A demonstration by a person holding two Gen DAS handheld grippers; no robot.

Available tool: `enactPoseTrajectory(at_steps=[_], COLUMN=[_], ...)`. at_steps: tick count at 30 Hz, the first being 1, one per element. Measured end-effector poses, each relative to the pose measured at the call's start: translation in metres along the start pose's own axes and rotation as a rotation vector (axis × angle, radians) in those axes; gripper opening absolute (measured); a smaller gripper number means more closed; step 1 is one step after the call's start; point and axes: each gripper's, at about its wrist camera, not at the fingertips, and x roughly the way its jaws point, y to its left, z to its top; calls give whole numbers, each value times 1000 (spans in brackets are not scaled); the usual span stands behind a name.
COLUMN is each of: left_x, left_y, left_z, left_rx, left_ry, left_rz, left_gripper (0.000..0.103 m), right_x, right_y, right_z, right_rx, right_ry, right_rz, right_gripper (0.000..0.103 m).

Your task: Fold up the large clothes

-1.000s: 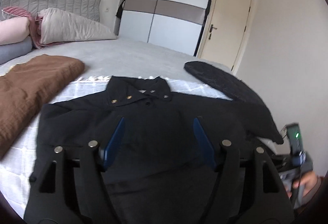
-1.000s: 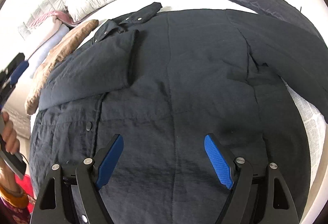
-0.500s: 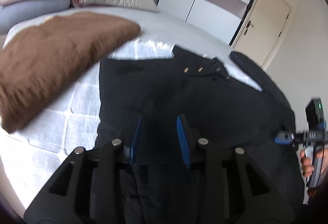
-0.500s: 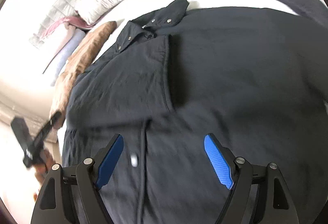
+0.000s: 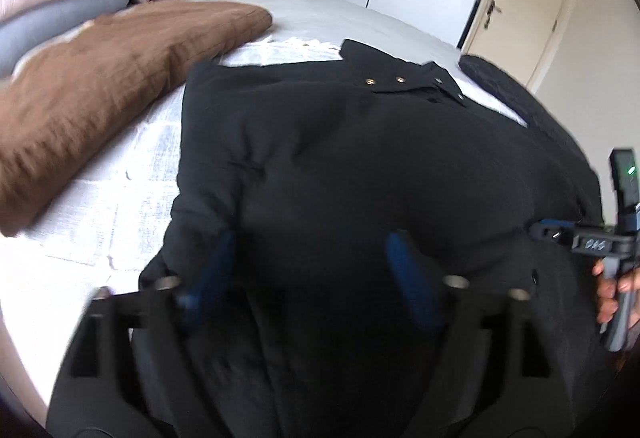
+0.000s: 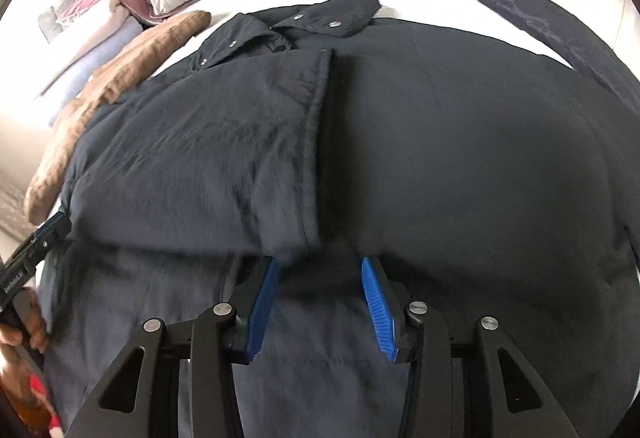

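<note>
So the dark jacket (image 6: 440,157) is spread flat on the bed (image 5: 340,17), collar (image 6: 304,25) at the far end, long axis running away from the person. One sleeve (image 6: 224,149) is already folded in across the chest, and its cuff end sits right at the tips of the right hand-held gripper (image 6: 320,298). That one's jaws are closing, with jacket fabric lying under the gap, but the pads don't look like they're biting anything yet. The left hand-held gripper (image 5: 308,278) is over the jacket's near left edge, jaws opening wide, nothing between them. The right one looks nearer to the folded sleeve, so the next grab probably belongs to it. The brown blanket (image 5: 100,85) lies off to the left, clear of everything.
</note>
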Motion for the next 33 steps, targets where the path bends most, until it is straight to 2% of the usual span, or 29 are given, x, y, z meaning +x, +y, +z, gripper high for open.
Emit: enactPoseTrajectory(at_steps=[2, 3, 4, 7, 10, 14, 16, 18, 22, 27, 33], left_x=[-9, -15, -19, -38, -60, -77, -76, -67, -51, -32, -21], left_y=[-11, -14, -16, -26, -41, -60, -65, -72, -84, -98, -115], left_z=[2, 2, 3, 1, -5, -22, -33, -38, -42, -52, -58], left_rx=[3, -19, -41, -113, -139, -135, -143, -139, -114, -128, -88], left_ry=[29, 48, 59, 95, 102, 43, 7, 35, 62, 124, 153], left_rz=[14, 5, -7, -44, -76, -81, -91, -81, -79, -101, -102], left_gripper=[86, 86, 86, 86, 86, 91, 93, 93, 93, 93, 93], right_x=[-19, -29, -39, -66, -88, -110, -114, -125, -144, -153, -144], right_y=[-14, -23, -34, -66, -106, -170, -199, -233, -284, -349, -390], right_z=[-5, -9, -13, -21, -34, -63, -71, -82, -104, -149, -173], right_rx=[38, 60, 90, 173, 278, 440, 534, 625, 727, 999, 1137], right_ry=[-10, -14, -25, -63, -98, -155, -148, -182, -241, -313, -377], right_rz=[-4, -17, -37, -53, -29, 14, 44, 92, 38, -18, 75], right_gripper=[60, 74, 81, 82, 82, 82, 82, 82, 82, 82, 82])
